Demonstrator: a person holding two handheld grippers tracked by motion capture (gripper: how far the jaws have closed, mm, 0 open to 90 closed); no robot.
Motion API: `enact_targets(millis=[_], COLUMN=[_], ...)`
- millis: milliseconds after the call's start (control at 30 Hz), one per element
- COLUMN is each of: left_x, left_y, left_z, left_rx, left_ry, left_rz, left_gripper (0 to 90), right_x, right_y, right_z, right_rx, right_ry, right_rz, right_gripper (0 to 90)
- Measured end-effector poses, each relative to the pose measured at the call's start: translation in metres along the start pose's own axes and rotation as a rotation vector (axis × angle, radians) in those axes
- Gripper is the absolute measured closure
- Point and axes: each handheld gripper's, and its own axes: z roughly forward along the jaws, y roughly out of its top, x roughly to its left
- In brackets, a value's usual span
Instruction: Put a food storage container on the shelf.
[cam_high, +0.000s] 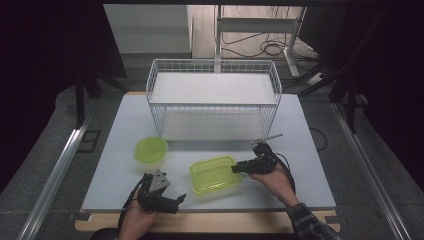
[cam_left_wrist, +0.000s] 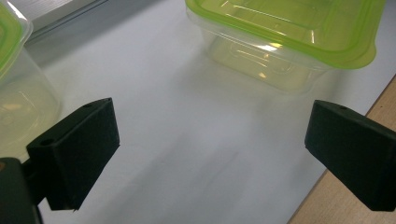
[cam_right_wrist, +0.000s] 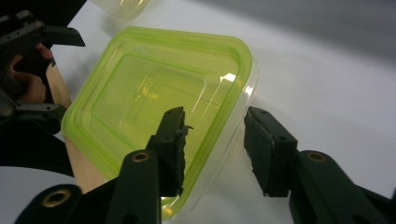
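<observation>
Item: rectangular lidded container (cam_right_wrist: 159, 112), thin clear plastic under a green lid, judged light, flexible and slick, lay with its rim between the part-closed, not yet pressing jaws of the right gripper (cam_right_wrist: 215, 140); best gripped at that rim.

High view looks down; gripper views sit close — all share the square container (cam_high: 214, 174).

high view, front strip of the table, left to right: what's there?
Left gripper → rectangular green-lidded container → right gripper, its jaws straddling that container's right edge. The round green-lidded container sits farther back, above the left gripper, so I left it out.
</observation>
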Motion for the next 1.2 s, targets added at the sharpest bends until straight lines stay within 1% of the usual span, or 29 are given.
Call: enact_targets(millis=[33, 100, 167, 267, 300, 333, 367, 433, 467, 533, 633, 833, 900, 1033, 1200], left_x=[0.0, 0.0, -0.001, -0.002, -0.002, -0.002, -0.002, -0.002, -0.002, -0.002, -0.002, -0.001, -0.001, -0.001, -0.001], left_y=[0.0, 0.0, 0.0, 0.0, 0.0, 0.0, 0.0, 0.0, 0.0, 0.0, 0.0, 0.0, 0.0, 0.0, 0.0], left_z=[0.0, 0.0, 0.0, 0.001, 0.001, 0.001, 0.001, 0.0, 0.0, 0.0, 0.0, 0.0, 0.0, 0.0, 0.0], left_rx=[0.0, 0.002, 0.003, 0.006, 0.008, 0.006, 0.008, 0.007, 0.007, 0.005, -0.001, -0.001, 0.001, 0.003, 0.002], left_ry=[0.0, -0.001, -0.002, 0.0, 0.0, -0.001, 0.0, 0.002, 0.003, 0.004, 0.005, 0.005, 0.006, 0.007, 0.006], left_rz=[0.001, 0.003, 0.004, 0.01, 0.013, 0.012, 0.015, 0.015, 0.015, 0.016, 0.013, 0.013, 0.015, 0.017, 0.016], left_gripper=[2.9, 3.0, 3.0, 3.0, 3.0, 3.0, 3.0, 3.1, 3.1, 3.1, 3.1, 3.1, 3.1, 3.1, 3.1], right_x=[-0.002, -0.005, -0.007, -0.01, -0.012, -0.013, -0.014, -0.013, -0.011, -0.009, -0.007, -0.007, -0.007, -0.007, -0.005], right_y=[0.0, 0.0, 0.0, 0.001, 0.0, 0.0, 0.0, 0.0, 0.0, 0.0, 0.001, 0.005, 0.005, 0.007, 0.011], right_z=[0.002, 0.003, 0.004, 0.004, 0.004, 0.003, 0.003, 0.002, 0.002, 0.001, -0.004, -0.02, -0.024, -0.03, -0.039], right_rx=[0.01, 0.019, 0.022, 0.026, 0.024, 0.021, 0.016, 0.016, 0.019, 0.009, -0.017, -0.089, -0.104, -0.132, -0.165], right_ry=[0.008, 0.018, 0.042, 0.078, 0.098, 0.116, 0.151, 0.159, 0.154, 0.146, 0.138, 0.13, 0.125, 0.133, 0.135], right_rz=[0.029, 0.053, 0.083, 0.141, 0.169, 0.184, 0.204, 0.198, 0.19, 0.182, 0.176, 0.168, 0.166, 0.172, 0.165], right_gripper=[61.3, 63.2, 65.8, 71.9, 74.8, 76.7, 78.7, 79.5, 79.6, 79.8, 79.9, 79.8, 79.8, 79.8, 79.9])
